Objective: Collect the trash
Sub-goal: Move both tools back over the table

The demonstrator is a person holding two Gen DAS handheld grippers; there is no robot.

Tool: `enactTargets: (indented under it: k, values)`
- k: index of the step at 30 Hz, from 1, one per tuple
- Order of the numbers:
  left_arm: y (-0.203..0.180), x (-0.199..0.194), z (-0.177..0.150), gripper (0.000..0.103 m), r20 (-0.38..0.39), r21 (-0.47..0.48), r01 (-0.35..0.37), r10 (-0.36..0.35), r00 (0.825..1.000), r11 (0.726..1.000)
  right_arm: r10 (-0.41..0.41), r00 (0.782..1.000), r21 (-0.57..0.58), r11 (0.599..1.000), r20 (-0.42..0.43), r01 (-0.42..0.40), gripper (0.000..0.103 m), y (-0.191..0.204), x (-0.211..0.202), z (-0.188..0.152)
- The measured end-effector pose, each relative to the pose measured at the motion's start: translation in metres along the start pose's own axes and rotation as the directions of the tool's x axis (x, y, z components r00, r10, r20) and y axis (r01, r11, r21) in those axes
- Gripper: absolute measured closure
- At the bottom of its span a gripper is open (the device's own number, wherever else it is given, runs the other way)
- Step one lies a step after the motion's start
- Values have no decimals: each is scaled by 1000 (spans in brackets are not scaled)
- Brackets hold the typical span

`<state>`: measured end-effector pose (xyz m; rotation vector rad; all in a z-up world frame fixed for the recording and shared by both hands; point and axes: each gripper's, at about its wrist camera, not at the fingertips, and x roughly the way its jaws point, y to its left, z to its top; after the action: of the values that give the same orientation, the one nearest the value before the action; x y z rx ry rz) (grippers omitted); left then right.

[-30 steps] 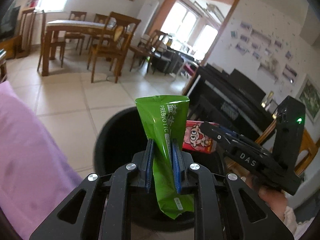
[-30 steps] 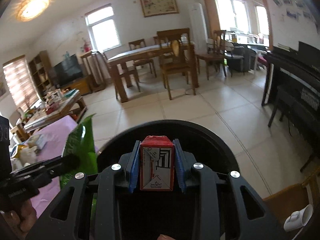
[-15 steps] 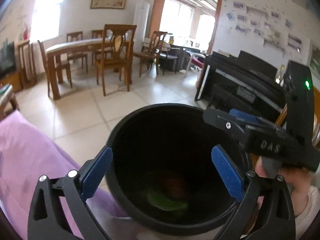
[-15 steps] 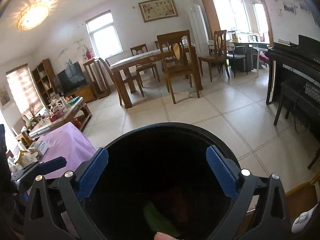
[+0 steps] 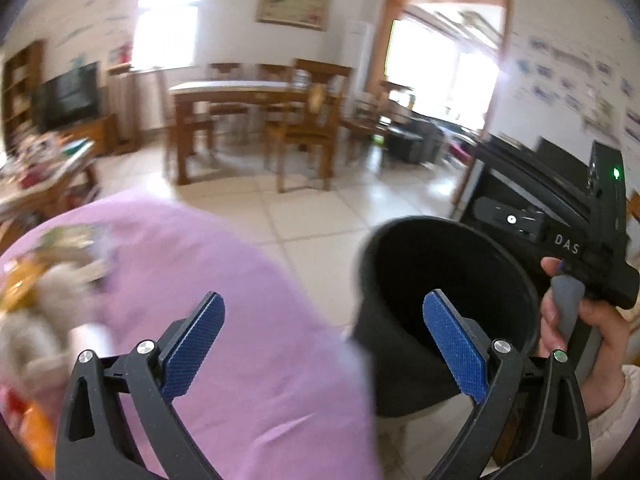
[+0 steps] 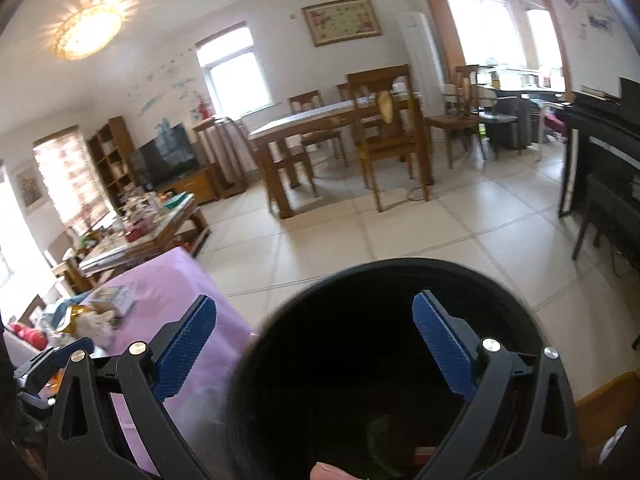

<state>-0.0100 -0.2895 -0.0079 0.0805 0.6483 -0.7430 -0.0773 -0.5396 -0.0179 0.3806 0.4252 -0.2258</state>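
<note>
1. Left gripper (image 5: 324, 334): its blue pads stand wide apart with nothing between them. It points over the purple cloth (image 5: 240, 280), probably because the leftover rubbish lies on that side.
2. Right gripper (image 6: 314, 340): also spread wide and empty. It hangs just above the mouth of the black bin (image 6: 400, 280), a sensible place for anything released to drop straight in. A person's hand (image 5: 576, 328) grips its handle, seen at the right edge of the left view.
3. Inside the bin, deep in shadow, a green wrapper (image 6: 378, 436) and something red beside it lie at the bottom; that trash looks collected.
4. The bin stands just right of the cloth-covered surface, touching or nearly touching its edge, so the carry from cloth to bin is brief.
5. Further left on the cloth sits a heap of trash (image 6: 96, 318): crumpled white paper, a gold wrapper, a small box. It is blurred in the left view. I judge this the next target.
6. Nothing blocks the way from the left gripper to the heap; only the cloth's folds might snag a low pad.
7. Beyond, a cluttered coffee table (image 6: 160, 232), then dining table (image 6: 320, 120) and chairs, well apart from the work.
</note>
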Motion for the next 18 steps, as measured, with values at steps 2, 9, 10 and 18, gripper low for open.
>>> enactTargets:
  k: [2,9,10,18]
  values:
    - [38,-30,-8,5,27,-58,-64,65,997,996,46,999,-32,998,-21,-46,5,25,8,-2]
    - [167,-129,-42,5,35,-287,-307,330,943,908,242,962,-166,951,-128,-261,5,140,35,-19]
    - [188,-147,-51,5,23,-338,-341,370,929,877,270,952,-184,938,-146,-294,5,154,36,-21]
    - [276,-201,-96,8,-130,-467,-501,503,854,729,476,783,-459,635,-400,-621,5,317,32,-77]
